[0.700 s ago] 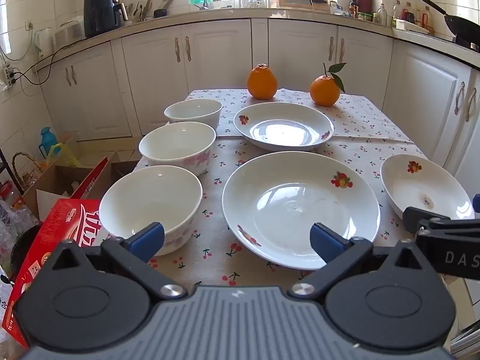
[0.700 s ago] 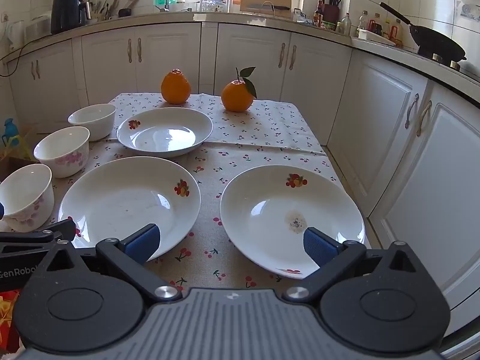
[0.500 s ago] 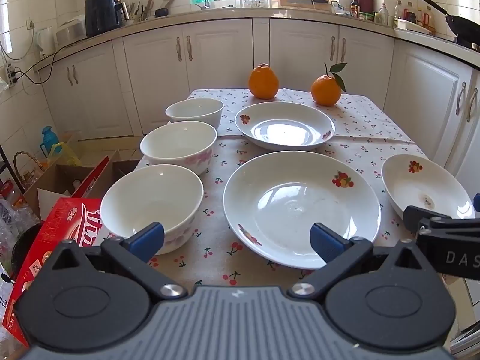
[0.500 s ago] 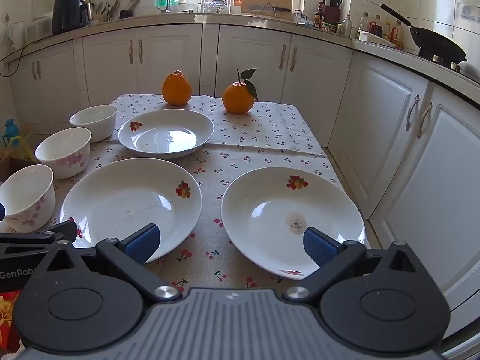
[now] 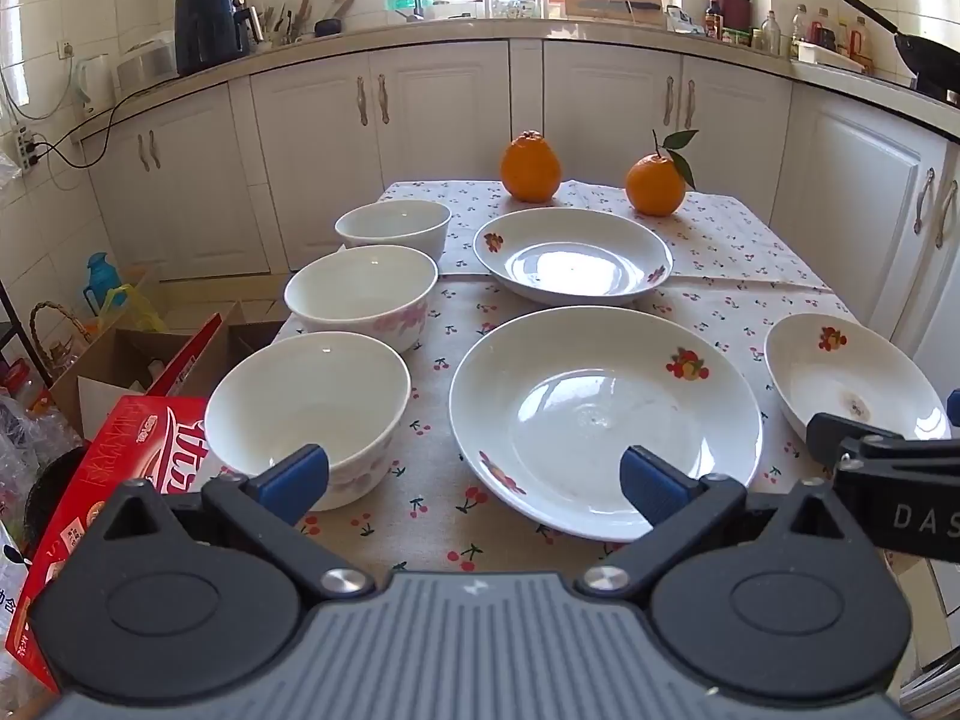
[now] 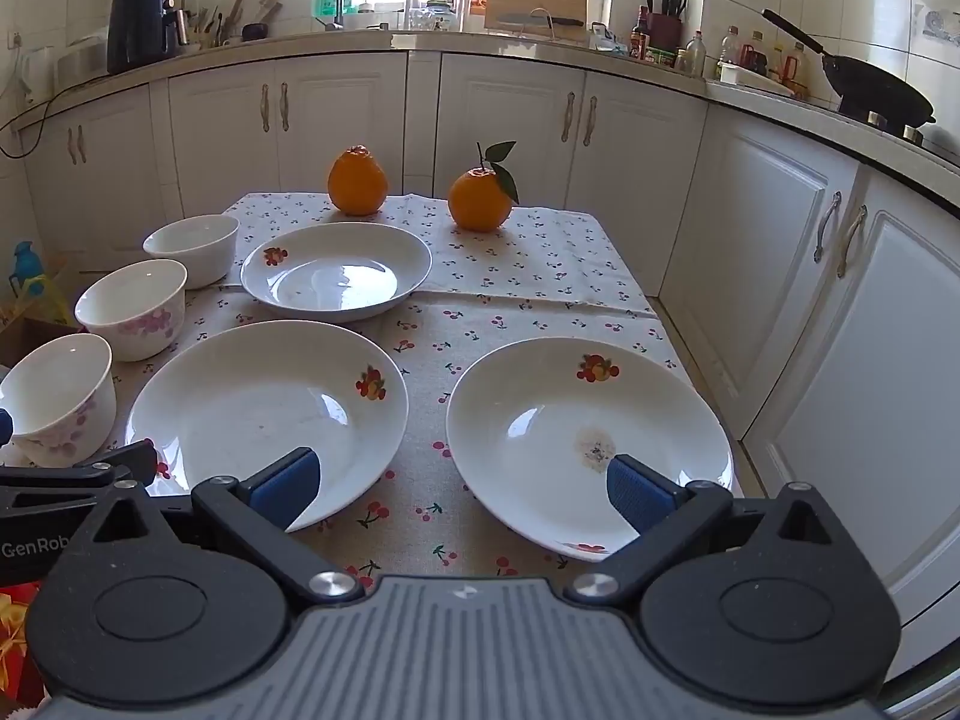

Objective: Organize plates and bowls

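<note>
Three white bowls stand in a row down the table's left side: near bowl [image 5: 309, 414], middle bowl [image 5: 360, 300], far bowl [image 5: 393, 228]. Three white fruit-print plates lie to their right: a large near plate [image 5: 606, 420], a far plate [image 5: 573, 255] and a right plate [image 5: 852, 384], also in the right wrist view [image 6: 588, 438]. My left gripper [image 5: 474, 480] is open and empty, above the near edge between the near bowl and the large plate. My right gripper [image 6: 459, 489] is open and empty, between the large plate [image 6: 264, 408] and the right plate.
Two oranges [image 5: 531, 168] [image 5: 654, 186] sit at the table's far end on the cherry-print cloth [image 5: 720, 228]. A red carton [image 5: 114, 468] and open cardboard boxes [image 5: 120, 360] stand on the floor to the left. White cabinets [image 6: 780, 252] run close along the right.
Both grippers have drifted very slightly; the scene has shifted a little in view. Nothing on the table has moved.
</note>
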{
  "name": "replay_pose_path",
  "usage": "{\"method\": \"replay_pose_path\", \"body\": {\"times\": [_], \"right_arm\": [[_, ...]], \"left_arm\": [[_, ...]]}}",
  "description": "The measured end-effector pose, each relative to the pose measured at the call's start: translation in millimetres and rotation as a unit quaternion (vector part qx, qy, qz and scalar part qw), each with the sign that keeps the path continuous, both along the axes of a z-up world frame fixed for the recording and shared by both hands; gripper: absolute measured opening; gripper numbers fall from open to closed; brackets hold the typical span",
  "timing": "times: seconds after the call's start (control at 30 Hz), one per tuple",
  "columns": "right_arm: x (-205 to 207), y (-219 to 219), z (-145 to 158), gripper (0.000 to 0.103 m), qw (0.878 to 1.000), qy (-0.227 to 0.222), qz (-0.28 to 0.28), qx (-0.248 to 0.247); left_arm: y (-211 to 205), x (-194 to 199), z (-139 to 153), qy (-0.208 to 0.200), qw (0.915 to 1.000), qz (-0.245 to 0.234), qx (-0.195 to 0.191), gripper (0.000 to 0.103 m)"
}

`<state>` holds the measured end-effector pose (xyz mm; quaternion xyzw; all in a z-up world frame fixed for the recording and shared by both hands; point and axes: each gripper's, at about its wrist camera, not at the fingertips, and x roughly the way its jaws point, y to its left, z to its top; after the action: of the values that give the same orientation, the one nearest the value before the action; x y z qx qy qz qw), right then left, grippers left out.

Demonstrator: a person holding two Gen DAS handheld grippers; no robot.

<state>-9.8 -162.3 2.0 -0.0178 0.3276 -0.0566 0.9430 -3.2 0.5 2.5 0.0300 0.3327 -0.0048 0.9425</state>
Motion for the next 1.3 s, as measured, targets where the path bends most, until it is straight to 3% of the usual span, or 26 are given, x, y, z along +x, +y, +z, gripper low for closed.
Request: {"method": "replay_pose_path", "body": {"times": [1.3], "right_arm": [[-1.9, 1.8, 4.7, 0.103, 1.0, -0.005, 0.005, -0.001]], "left_arm": [[2.1, 0.3, 1.6, -0.002, 1.0, 0.006, -0.001, 0.102]]}}
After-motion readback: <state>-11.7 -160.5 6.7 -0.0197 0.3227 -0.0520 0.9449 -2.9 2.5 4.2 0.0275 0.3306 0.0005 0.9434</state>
